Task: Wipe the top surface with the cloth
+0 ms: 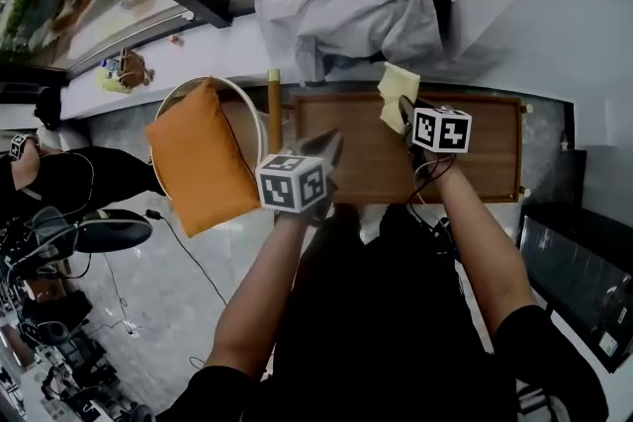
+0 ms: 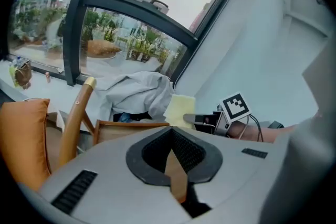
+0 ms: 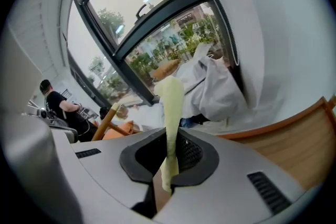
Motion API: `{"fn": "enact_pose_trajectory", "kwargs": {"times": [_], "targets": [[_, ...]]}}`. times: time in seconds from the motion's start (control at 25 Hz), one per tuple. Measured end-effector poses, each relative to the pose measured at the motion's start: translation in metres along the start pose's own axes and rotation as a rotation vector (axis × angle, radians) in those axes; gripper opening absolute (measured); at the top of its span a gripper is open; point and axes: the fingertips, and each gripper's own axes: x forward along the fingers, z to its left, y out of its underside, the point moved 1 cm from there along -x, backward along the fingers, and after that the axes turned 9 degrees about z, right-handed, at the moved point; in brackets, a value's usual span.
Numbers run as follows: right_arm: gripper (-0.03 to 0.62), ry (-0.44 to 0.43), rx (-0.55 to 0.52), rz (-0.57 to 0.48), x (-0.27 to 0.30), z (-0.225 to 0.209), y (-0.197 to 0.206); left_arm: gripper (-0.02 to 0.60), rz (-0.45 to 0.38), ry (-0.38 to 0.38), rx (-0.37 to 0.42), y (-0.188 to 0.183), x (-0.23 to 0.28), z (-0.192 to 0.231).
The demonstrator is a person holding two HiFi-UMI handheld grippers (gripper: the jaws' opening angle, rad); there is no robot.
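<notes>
Brown wooden worktop (image 1: 475,153) is lying below both tools. Grey-white crumpled garment heap (image 1: 346,15) is sitting behind it, orange square cushion (image 1: 203,158) to its left. Right hand-held gripper (image 3: 169,136) is clenching the pale yellow cloth (image 1: 399,94) over the worktop's far edge. Left hand-held gripper (image 2: 171,131) is clamped together, holding nothing.

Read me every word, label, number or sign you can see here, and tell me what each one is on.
There are no readable words, brands or numbers in any view.
Left marker cube: only a black-and-white square pattern, no letters.
Right marker cube: only a black-and-white square pattern, no letters.
Cloth: plain yellow, no print.
</notes>
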Motion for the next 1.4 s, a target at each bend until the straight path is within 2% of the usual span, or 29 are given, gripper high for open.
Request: {"fn": "enact_pose_trajectory", "kwargs": {"times": [0.32, 0.64, 0.8, 0.92, 1.0, 1.4], "targets": [[0.032, -0.107, -0.082, 0.097, 0.071, 0.114, 0.021, 0.009, -0.039, -0.03, -0.056, 0.004, -0.047, 0.063], [0.032, -0.169, -0.077, 0.193, 0.13, 0.179, 0.05, 0.009, -0.052, -0.017, -0.048, 0.008, -0.073, 0.1], [0.032, -0.156, -0.072, 0.258, 0.153, 0.186, 0.074, 0.009, -0.052, -0.001, -0.029, 0.015, -0.078, 0.108], [0.032, -0.096, -0.103, 0.305, 0.167, 0.175, 0.088, 0.009, -0.031, 0.011, -0.019, 0.019, -0.075, 0.11], [0.032, -0.067, -0.124, 0.32, 0.172, 0.168, 0.091, 0.009, -0.028, 0.018, -0.007, 0.02, -0.074, 0.109], [0.032, -0.031, -0.149, 0.372, 0.185, 0.158, 0.096, 0.009, 0.003, 0.031, -0.001, 0.029, -0.063, 0.103]]}}
